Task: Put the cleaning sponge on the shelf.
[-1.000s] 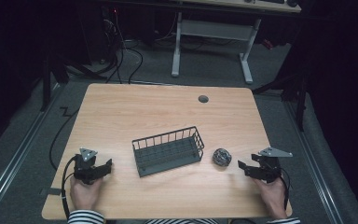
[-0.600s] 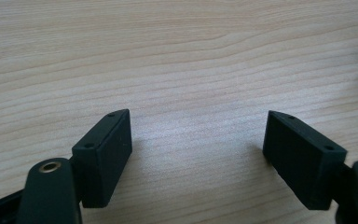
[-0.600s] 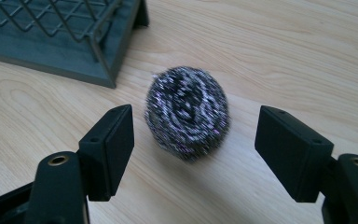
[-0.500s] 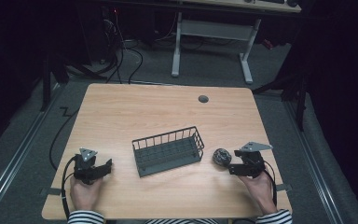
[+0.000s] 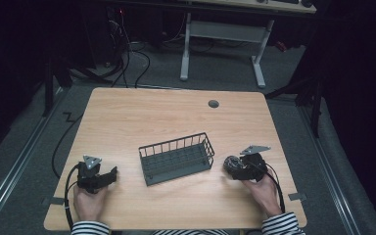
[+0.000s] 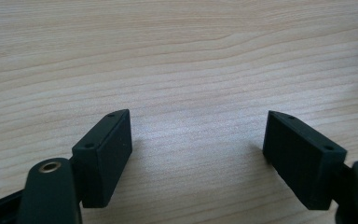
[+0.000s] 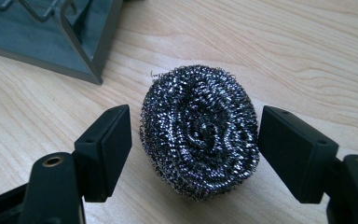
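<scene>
So the surface [image 5: 127, 117] is a light wood-grain top taking up the middle of the high view. Dead centre of that frame sits a dark wire basket [image 5: 176, 157], open side up and nothing in it that I can see.

Lower left of the high view is the left gripper [image 5: 108, 175], parked on the surface with a hand wrapped round it. In the left gripper view its fingers [image 6: 103, 156] stand wide apart with only bare wood between them, so it's holding nothing.

Lower right of the high view is the right gripper [image 5: 231, 166], and that's where the action is. It's nosed right up to a steel wool scrubber [image 5: 230, 162], which lies on the surface just right of the basket's right end. In the right gripper view the scrubber [image 7: 200, 130] fills the middle of the frame, with the fingers [image 7: 105, 151] standing on either side of it. They look open to me: a thin gap on the left, and the right one close enough that I can't swear it isn't brushing the wire. No squeeze yet though; the coil isn't squashed.

My read: this is the reach-and-straddle step, just ahead of the grab. The next move would be closing on the scrubber, firm enough that the springy coil doesn't pop out, then lifting it over the basket rim.

No brands, labels or writing on anything that I can make out.
</scene>
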Demonstrator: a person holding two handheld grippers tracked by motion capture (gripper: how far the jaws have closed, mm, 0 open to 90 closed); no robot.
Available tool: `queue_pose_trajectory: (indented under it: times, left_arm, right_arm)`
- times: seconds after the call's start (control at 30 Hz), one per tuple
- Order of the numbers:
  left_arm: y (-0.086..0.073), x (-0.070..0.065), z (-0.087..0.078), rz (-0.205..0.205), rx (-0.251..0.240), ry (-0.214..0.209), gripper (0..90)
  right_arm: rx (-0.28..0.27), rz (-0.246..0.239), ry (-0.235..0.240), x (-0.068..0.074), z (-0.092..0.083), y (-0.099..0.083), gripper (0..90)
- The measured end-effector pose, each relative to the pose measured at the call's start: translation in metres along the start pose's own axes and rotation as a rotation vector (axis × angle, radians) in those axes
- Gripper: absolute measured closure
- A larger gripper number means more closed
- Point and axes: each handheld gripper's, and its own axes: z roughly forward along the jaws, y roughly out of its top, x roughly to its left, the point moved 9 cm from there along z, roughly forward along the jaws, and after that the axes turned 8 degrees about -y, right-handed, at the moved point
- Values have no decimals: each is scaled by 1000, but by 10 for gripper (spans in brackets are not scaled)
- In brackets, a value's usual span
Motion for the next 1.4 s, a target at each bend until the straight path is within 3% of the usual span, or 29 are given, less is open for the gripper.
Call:
queue_pose_trajectory:
  times: [0.53, 0.9, 1.27, 1.4]
  left_arm:
    - [0, 0, 0, 0, 0, -1, 241]
    - [0, 0, 0, -1, -1, -2, 241]
    - [0, 0, 0, -1, -2, -4, 241]
    - [0, 0, 0, 1, 0, -4, 242]
  right_arm:
    - [-1, -17, -33, -2, 4, -1, 342]
    - [-15, -12, 18, 1, -4, 1, 370]
    - [-45, 21, 47, -3, -23, 4, 378]
    - [-63, 13, 59, -2, -33, 11, 378]
